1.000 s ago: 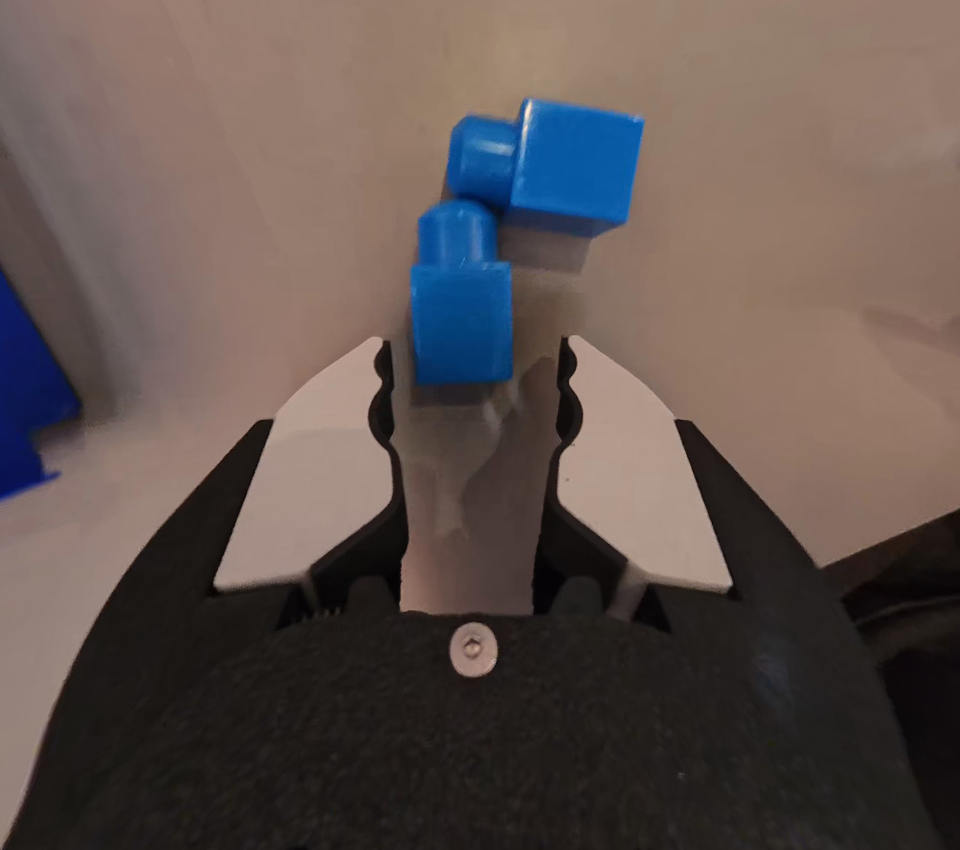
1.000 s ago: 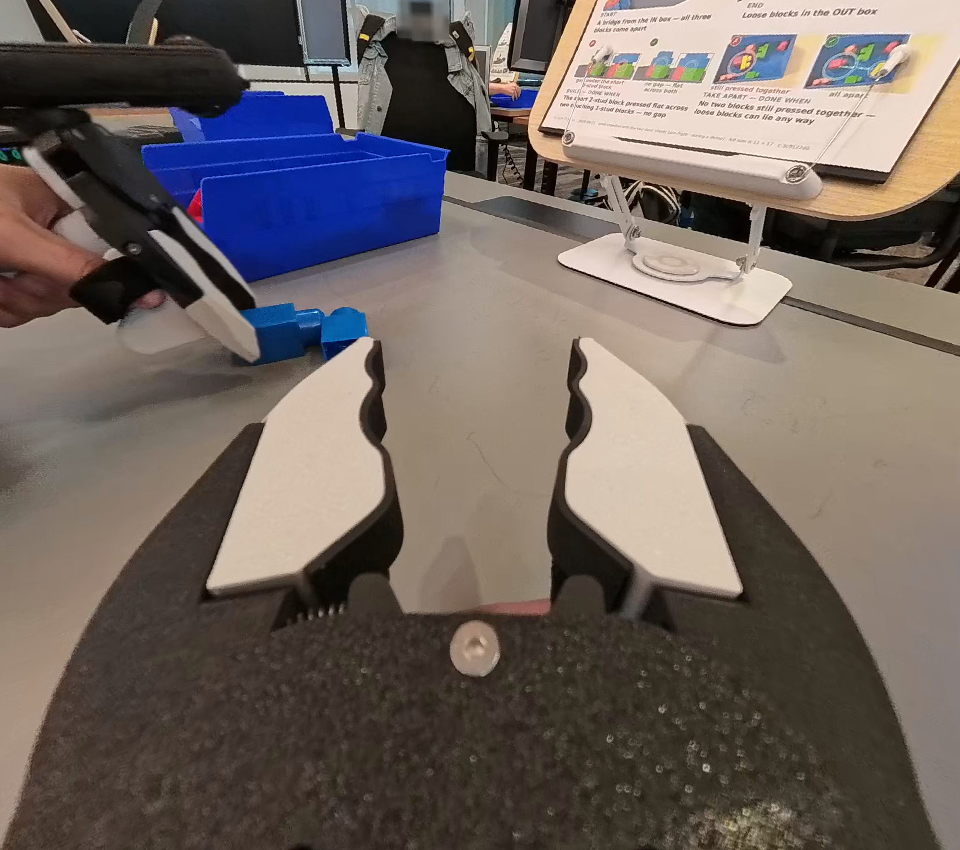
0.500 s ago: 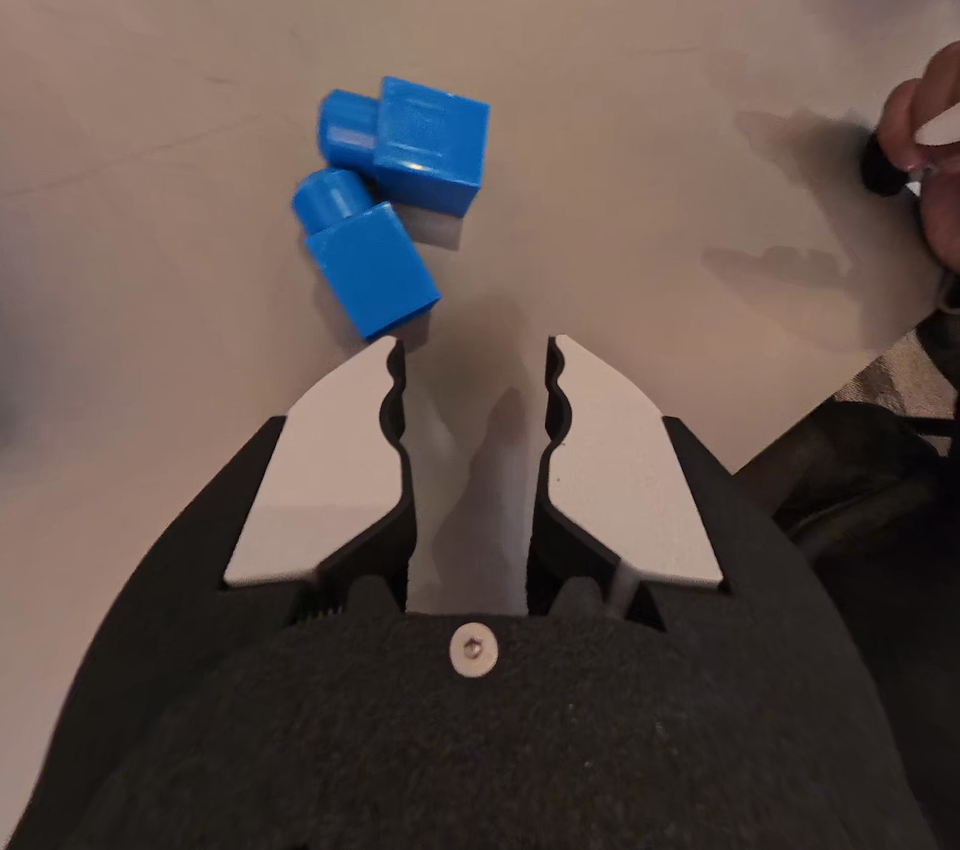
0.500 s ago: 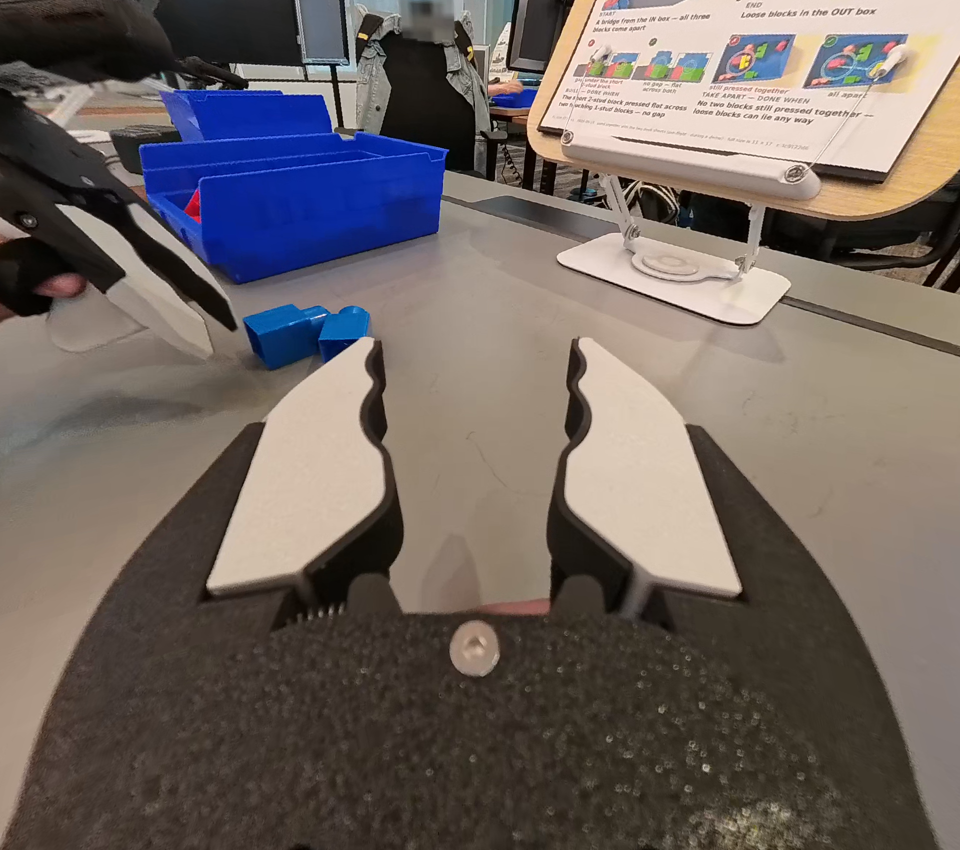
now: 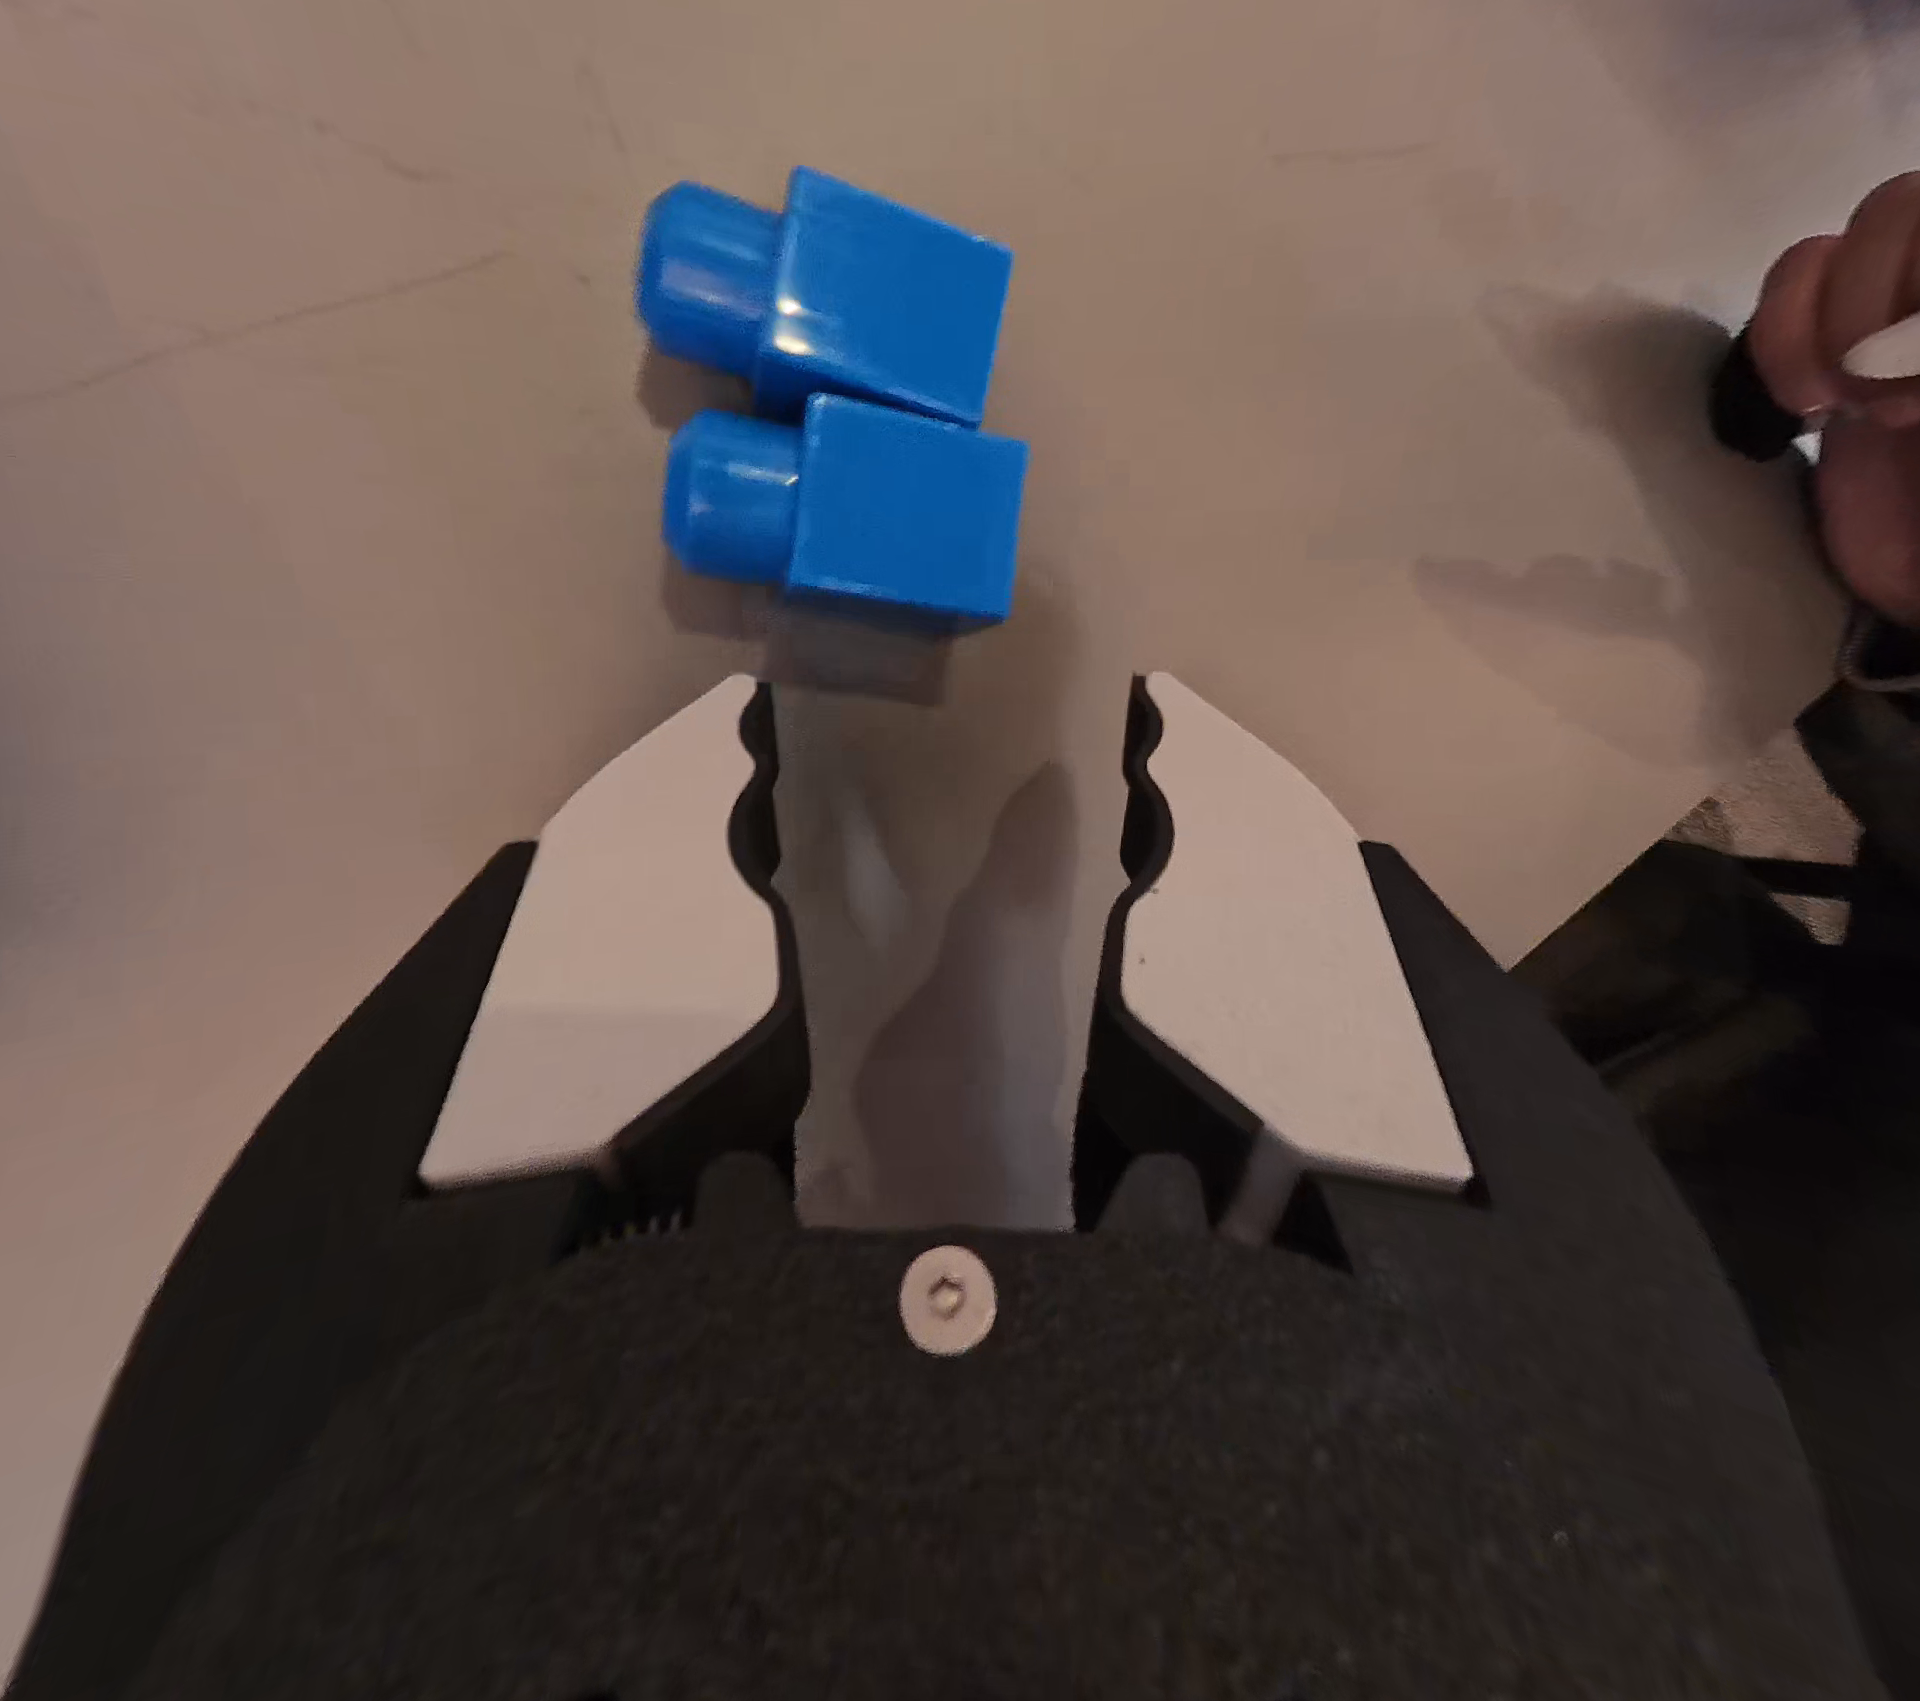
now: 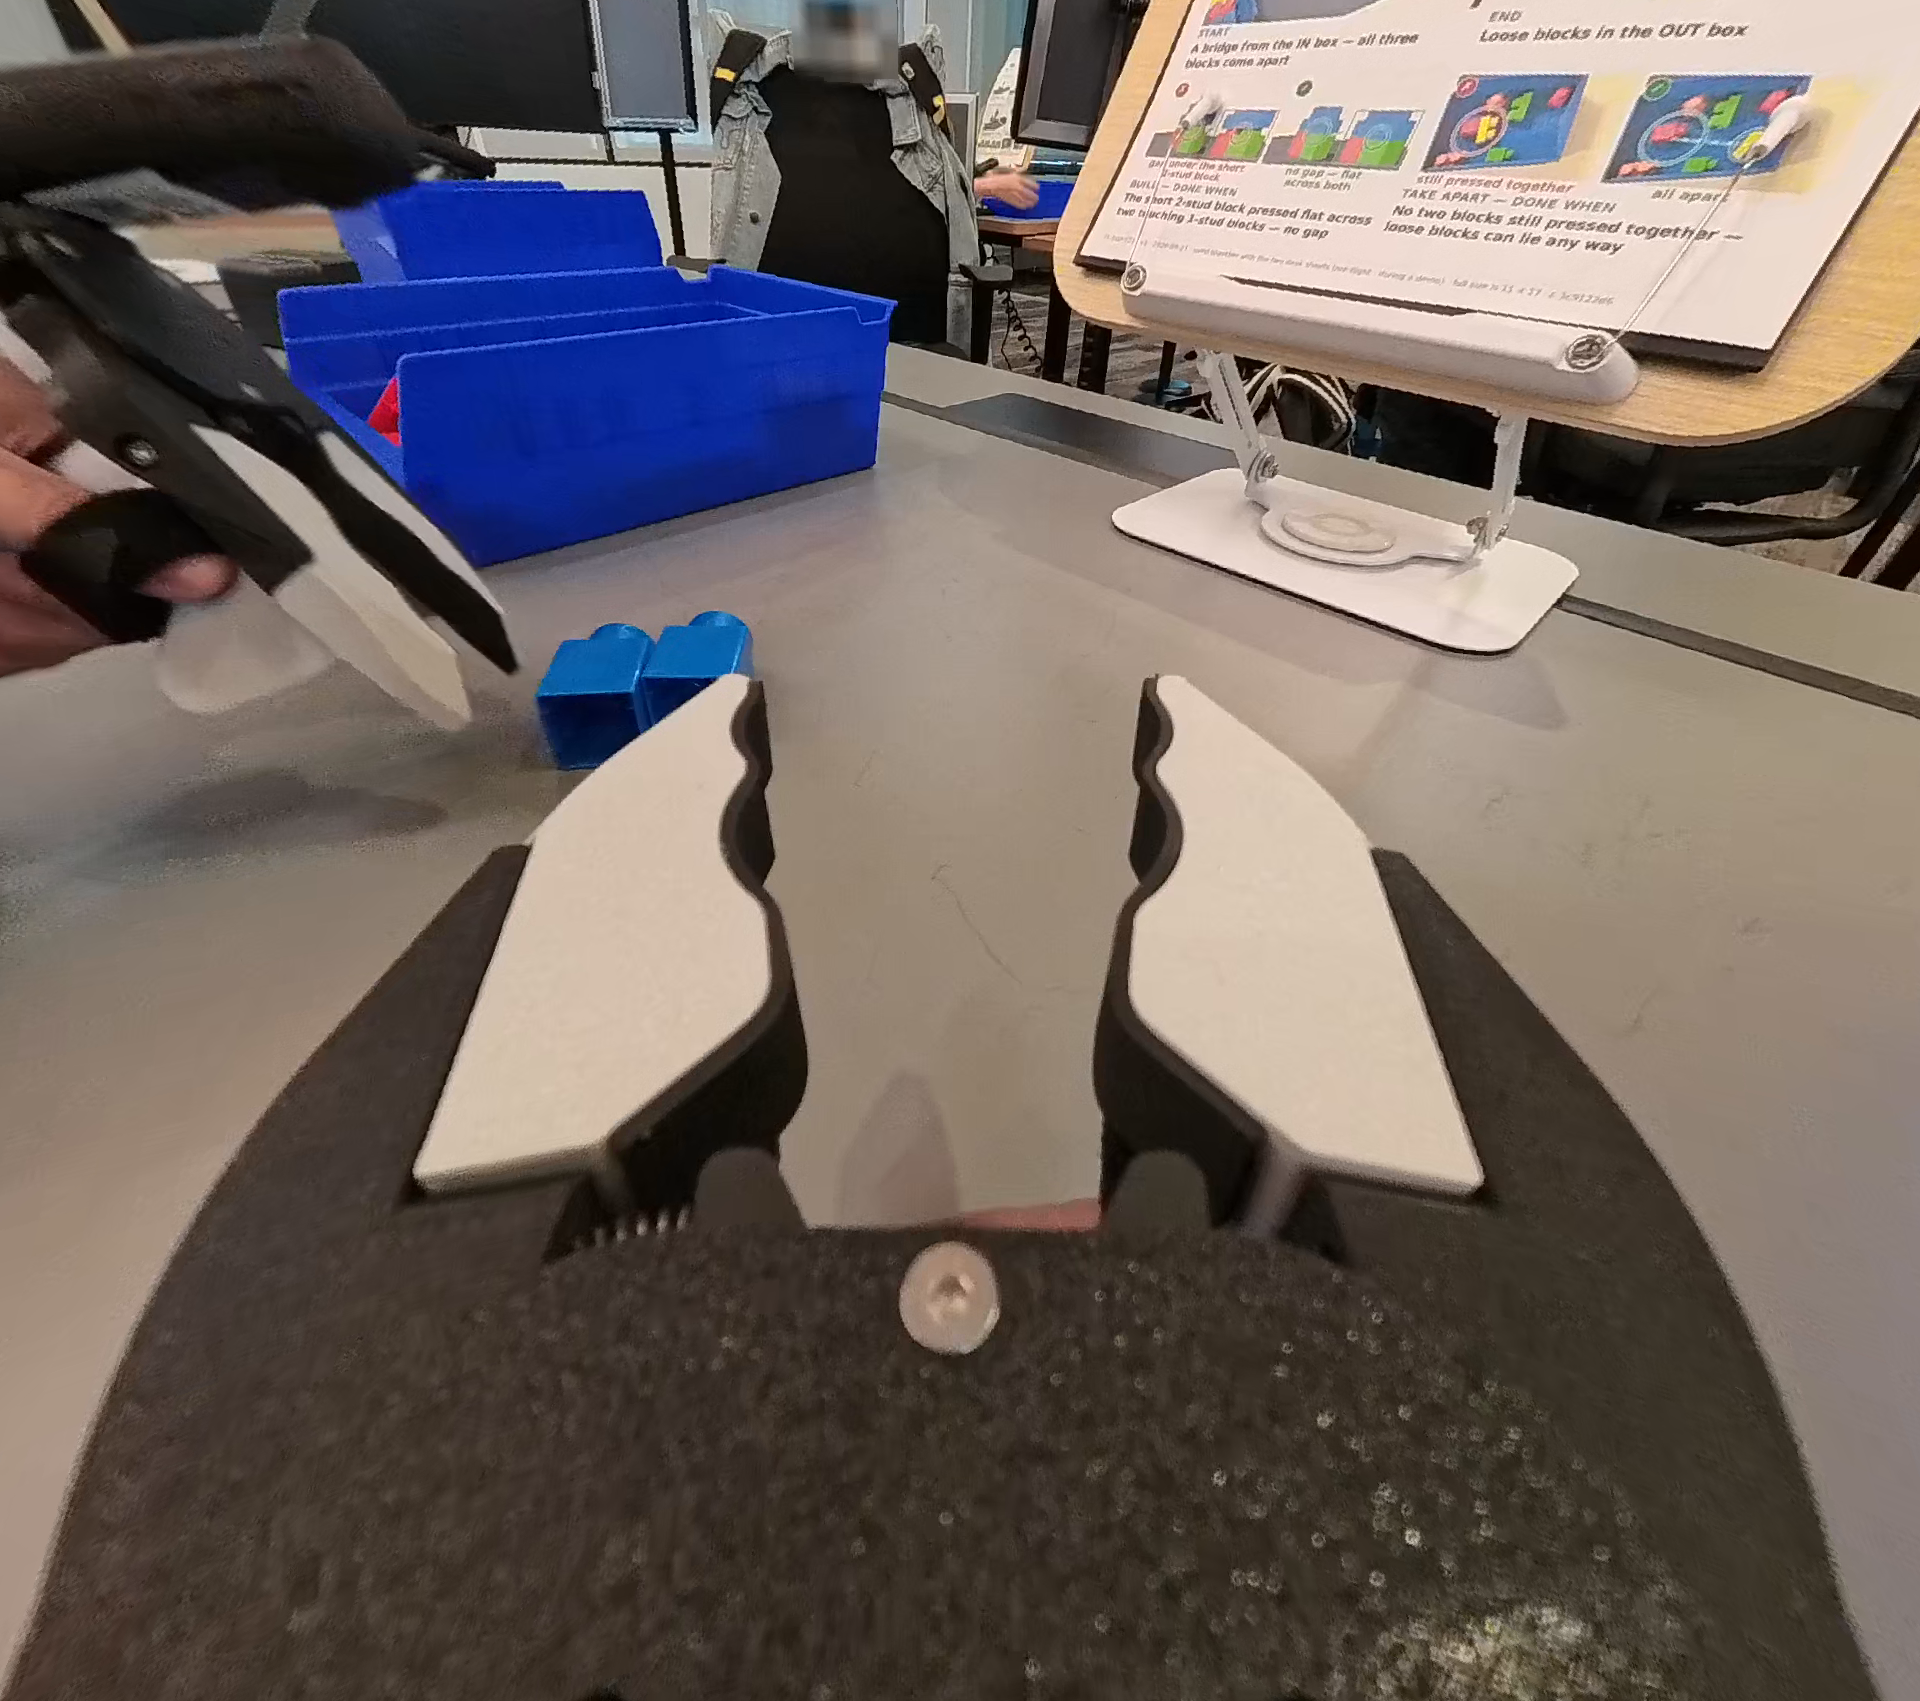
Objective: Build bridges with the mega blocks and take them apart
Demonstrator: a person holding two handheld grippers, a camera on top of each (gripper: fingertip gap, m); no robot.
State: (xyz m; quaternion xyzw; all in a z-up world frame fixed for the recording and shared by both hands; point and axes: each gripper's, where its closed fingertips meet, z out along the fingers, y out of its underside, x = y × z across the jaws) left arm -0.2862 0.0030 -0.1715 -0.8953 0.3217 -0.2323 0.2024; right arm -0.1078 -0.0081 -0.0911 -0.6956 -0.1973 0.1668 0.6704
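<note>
Two blue one-stud blocks lie on their sides on the grey table (image 5: 1351,93), side by side and touching, with their studs pointing the same way. In the left wrist view the near block (image 5: 899,529) is just ahead of my left gripper (image 5: 945,685), which is open and empty; the far block (image 5: 883,301) lies behind it. In the right wrist view the blocks (image 6: 597,701) sit just past my left finger, partly hidden by it. My right gripper (image 6: 951,685) is open and empty, low over the table. The left gripper (image 6: 478,690) hovers just left of the blocks.
A blue bin (image 6: 623,415) with a red block (image 6: 387,410) inside stands at the back left, with another blue bin (image 6: 499,228) behind it. An instruction board on a white stand (image 6: 1351,550) is at the back right. A hand (image 5: 1860,404) shows at the right edge.
The near blue block has turned to lie parallel against the far one. My left gripper has swung back down close to the blocks. The right gripper has stayed put.
</note>
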